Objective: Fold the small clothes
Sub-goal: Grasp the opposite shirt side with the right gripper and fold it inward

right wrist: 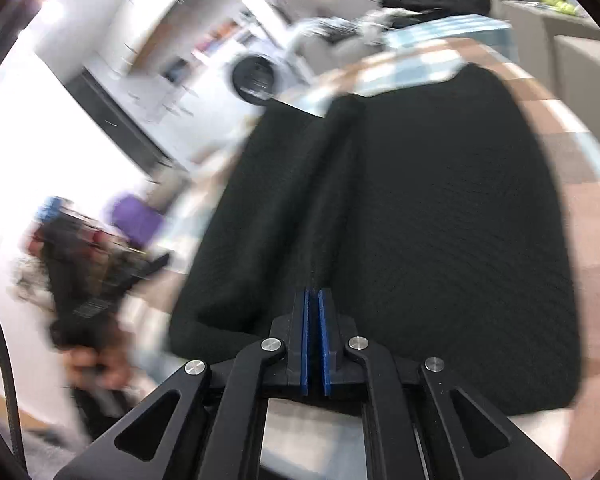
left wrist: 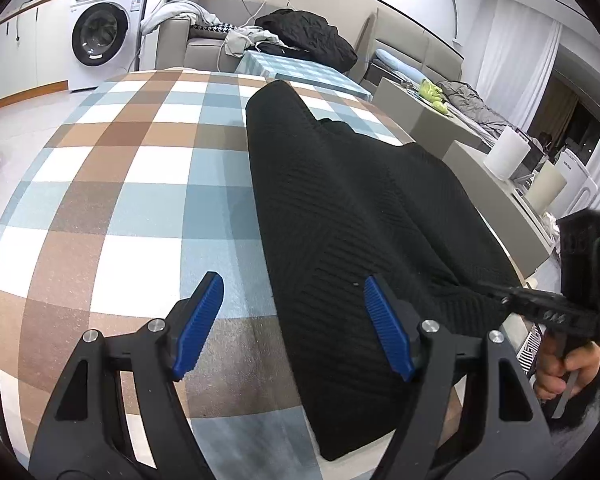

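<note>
Only black garment (left wrist: pixel 352 216) on checked tablecloth (left wrist: pixel 132 184)

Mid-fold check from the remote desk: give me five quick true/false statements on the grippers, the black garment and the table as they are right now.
1. The left gripper is open. True.
2. The right gripper is wide open above the cloth. False: its jaws are shut on an edge of the black knit garment.
3. The garment lies on a checked tablecloth. True.
4. The garment is white. False: it is black.
5. The left gripper is clamping the garment. False: its jaws straddle the garment's left edge with nothing gripped.
</note>
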The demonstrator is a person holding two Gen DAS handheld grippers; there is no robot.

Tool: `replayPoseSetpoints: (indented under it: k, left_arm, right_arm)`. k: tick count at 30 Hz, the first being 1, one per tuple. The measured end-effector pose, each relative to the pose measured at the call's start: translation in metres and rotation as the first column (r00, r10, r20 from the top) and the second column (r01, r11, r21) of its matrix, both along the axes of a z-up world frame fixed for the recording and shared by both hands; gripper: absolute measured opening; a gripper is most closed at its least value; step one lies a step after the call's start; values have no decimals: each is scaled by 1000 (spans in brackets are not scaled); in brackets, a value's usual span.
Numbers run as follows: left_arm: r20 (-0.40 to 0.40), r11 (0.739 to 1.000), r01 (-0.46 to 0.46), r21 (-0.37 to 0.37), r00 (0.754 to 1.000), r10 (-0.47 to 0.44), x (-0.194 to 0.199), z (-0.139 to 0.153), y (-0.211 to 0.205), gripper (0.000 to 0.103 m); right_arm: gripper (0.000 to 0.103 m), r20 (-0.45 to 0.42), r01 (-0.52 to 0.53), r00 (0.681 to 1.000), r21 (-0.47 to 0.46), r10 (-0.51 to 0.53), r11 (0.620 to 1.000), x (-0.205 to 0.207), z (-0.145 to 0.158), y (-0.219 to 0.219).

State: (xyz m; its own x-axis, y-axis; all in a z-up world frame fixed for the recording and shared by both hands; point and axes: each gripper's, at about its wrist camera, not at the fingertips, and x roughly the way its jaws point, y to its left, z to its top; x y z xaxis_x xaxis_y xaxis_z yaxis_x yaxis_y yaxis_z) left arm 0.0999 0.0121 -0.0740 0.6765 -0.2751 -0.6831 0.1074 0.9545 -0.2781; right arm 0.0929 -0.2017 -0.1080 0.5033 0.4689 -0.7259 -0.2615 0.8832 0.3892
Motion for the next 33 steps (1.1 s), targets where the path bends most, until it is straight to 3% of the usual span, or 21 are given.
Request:
replayPoseSetpoints:
  k: [2, 4, 5, 12, 15, 19, 22, 23, 26, 29, 33]
  left_arm:
    - [-11, 1000, 3, 6, 1000, -3, 0, -2, -2, 71]
    - [-18, 1000, 9, 6, 1000, -9, 0, -3, -4, 71]
    - [-19, 1000, 15, 7, 1000, -15, 0, -3, -5, 71]
    - [-21, 999, 25, 25, 999, -25, 0, -4, -9, 71]
    - [-25, 999, 24, 23, 999, -24, 1, -4, -8, 71]
    - [-27, 1000, 16, 12, 1000, -16, 1, -3, -6, 71]
    - [-24, 1000, 21, 3, 1000, -21, 0, -2, -6, 71]
    - [-23, 1000, 25, 3, 999, -25, 0, -2, -7, 71]
    - [-36, 999, 39, 21, 999, -38, 0, -5, -11, 71]
    - [-47, 998, 53, 33, 998, -51, -1, -8, -16, 71]
    - [-55, 997, 69, 43, 996, -67, -3, -11, -19, 71]
  right_arm:
    - [14, 26, -9, 1000, -25, 9, 1000, -4, 5, 3]
    - [41, 68, 9, 998, -29, -7, 1000, -7, 15, 2]
    - [43, 97, 22, 995, -10, -21, 1000, -8, 21, 1]
    - [42, 68, -47, 997, 92, 41, 995, 25, 27, 30]
    - [42, -30, -73, 997, 77, 76, 994, 49, 3, 48]
    - [9, -29, -96, 995, 115, 100, 989, 61, 4, 51]
    - [8, 138, -101, 987, 156, 79, 983, 45, 38, 40]
    - [8, 140, -85, 988, 159, 63, 984, 45, 40, 37]
    - [8, 91, -2, 996, 112, -8, 994, 43, 29, 21]
    - [11, 11, 5, 1000, 133, -6, 991, 45, 9, 18]
    - [28, -15, -34, 999, 218, 38, 975, 27, -2, 8]
